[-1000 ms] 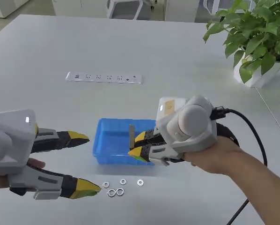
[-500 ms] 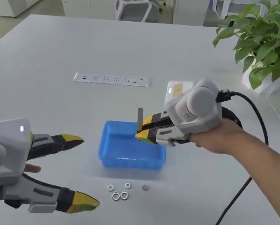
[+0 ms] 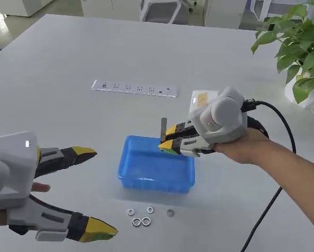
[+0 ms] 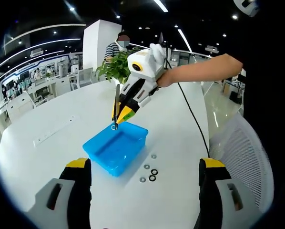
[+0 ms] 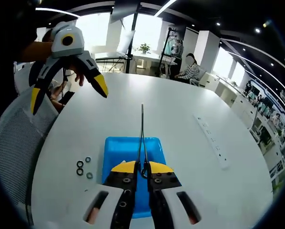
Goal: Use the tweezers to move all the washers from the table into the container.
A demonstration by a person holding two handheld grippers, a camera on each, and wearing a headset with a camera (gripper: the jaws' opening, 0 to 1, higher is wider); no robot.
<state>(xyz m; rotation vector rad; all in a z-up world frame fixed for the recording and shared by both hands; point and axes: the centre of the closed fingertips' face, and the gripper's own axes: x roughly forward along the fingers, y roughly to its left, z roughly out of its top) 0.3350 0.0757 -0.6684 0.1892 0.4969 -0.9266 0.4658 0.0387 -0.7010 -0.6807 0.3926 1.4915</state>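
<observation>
right gripper (image 3: 166, 145): jaws clamped shut on the tweezers (image 3: 164, 126), which poke out past the jaw tips above the far side of the blue container (image 3: 157, 184)

left gripper (image 3: 100, 191): jaws spread wide with nothing in them, hovering over the counter (image 3: 67, 52) to the left of the container

washers (image 3: 141, 221): a little cluster on the counter just in front of the container's near wall, none in it that I can make out. Two of them look like they're touching.

tweezer tip: in the left gripper view there might be a tiny ring at the tip, over the container. Way too small to call, honestly.

risk, slipping: the tweezers are thin and held near one end, so I'd guess they can twist in the jaws the moment the tip presses on the counter

risk, flicking: flat washers on a smooth top are a pain. A tip coming in at a bad angle probably skates one off, or pings it out of the cluster.

risk, doubles: going for the touching pair could lift one and drag the other along

risk, bumping: the cluster sits close to the container wall, so a low approach could shove the container

risk, dropping: a weak pinch could let a washer fall short of the rim
</observation>
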